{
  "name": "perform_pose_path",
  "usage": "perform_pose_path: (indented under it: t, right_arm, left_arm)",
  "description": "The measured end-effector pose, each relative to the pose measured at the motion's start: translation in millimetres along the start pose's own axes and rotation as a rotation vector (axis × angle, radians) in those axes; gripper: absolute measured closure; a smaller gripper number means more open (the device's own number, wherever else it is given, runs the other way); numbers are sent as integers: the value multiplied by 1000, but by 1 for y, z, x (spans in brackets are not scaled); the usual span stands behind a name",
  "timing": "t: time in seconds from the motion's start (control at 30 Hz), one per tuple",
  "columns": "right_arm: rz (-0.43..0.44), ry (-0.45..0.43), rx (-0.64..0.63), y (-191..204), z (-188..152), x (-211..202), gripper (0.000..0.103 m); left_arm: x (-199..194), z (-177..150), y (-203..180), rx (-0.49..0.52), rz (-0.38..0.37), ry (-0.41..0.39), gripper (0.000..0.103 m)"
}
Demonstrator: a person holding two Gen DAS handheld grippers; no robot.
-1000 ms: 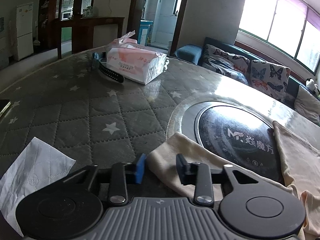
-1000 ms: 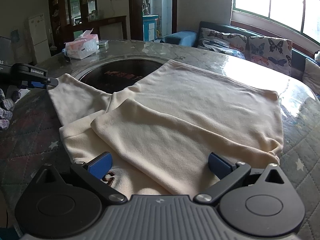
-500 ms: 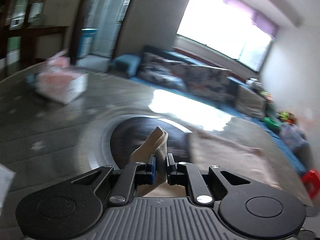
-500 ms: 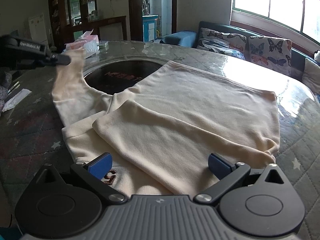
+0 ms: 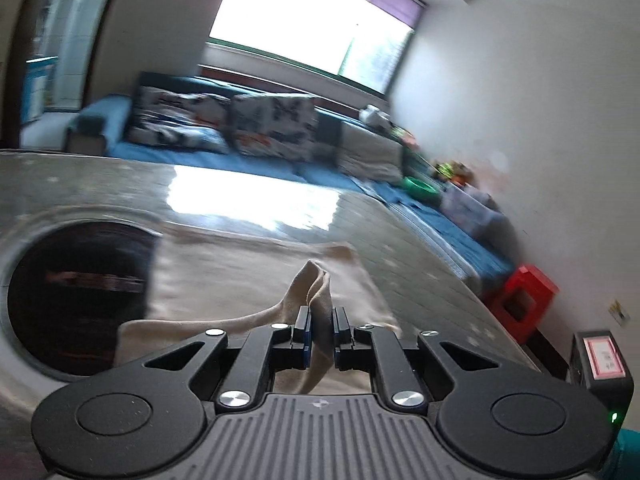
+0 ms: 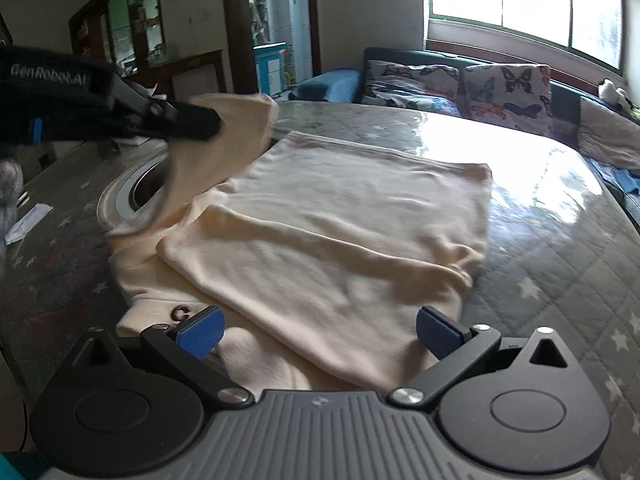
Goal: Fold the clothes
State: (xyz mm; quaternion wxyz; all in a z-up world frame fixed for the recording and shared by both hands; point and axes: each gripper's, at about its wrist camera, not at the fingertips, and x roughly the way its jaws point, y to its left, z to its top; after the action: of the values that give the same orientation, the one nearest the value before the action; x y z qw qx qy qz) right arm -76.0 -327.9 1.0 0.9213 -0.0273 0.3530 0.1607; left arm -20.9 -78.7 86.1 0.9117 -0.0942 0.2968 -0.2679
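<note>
Above the table (image 6: 540,208), left gripper (image 5: 320,334) pinches cream garment's (image 6: 340,232) sleeve (image 5: 316,292).

Left wrist cam looks down along its claw (image 5: 320,332), close over the cream garment (image 5: 248,276), facing the sofa (image 5: 248,132) and window. Right wrist cam sits low at the bench (image 6: 560,280) edge, facing across it; both views share garment, sofa, window.

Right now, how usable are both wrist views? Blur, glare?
Left wrist view: motion-smeared background, blown-out window, glare on the table; only the left gripper pinching the cream garment is sharp. Right wrist view: mostly sharp, the lifted sleeve blurred, glare on the tabletop's far right.
</note>
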Motion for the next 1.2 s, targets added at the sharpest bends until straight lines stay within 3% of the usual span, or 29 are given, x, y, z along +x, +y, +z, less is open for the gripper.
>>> perform_pose_path:
  t: [0.33, 0.43, 0.47, 0.5, 0.53, 0.7, 0.83, 1.03, 1.2]
  right_arm:
    - [-46, -10, 58, -24, -11, -18, 0]
    - [-57, -13, 71, -29, -13, -22, 0]
    - [-59, -13, 75, -30, -14, -23, 0]
    - [-58, -12, 79, -32, -15, -24, 0]
    - [-57, -10, 87, -34, -15, -25, 0]
    - [-45, -23, 118, -40, -10, -30, 0]
    - [-38, -41, 111, -37, 0, -28, 0]
    - [5, -15, 105, -29, 17, -8, 16]
    - [37, 9, 82, -20, 27, 10, 33]
  left_arm:
    - [35, -23, -23, 34, -43, 113, 90]
    - [38, -27, -23, 46, -45, 129, 81]
    - [38, -27, -22, 54, -44, 133, 73]
    - [37, -27, -20, 59, -40, 132, 55]
    - [36, -27, -17, 62, -34, 128, 49]
    - [19, -23, 6, 57, 14, 93, 37]
    - [2, -22, 34, 45, 98, 70, 30]
    - [-22, -31, 70, 28, 202, 66, 29]
    - [-38, -44, 79, 80, 235, 75, 25]
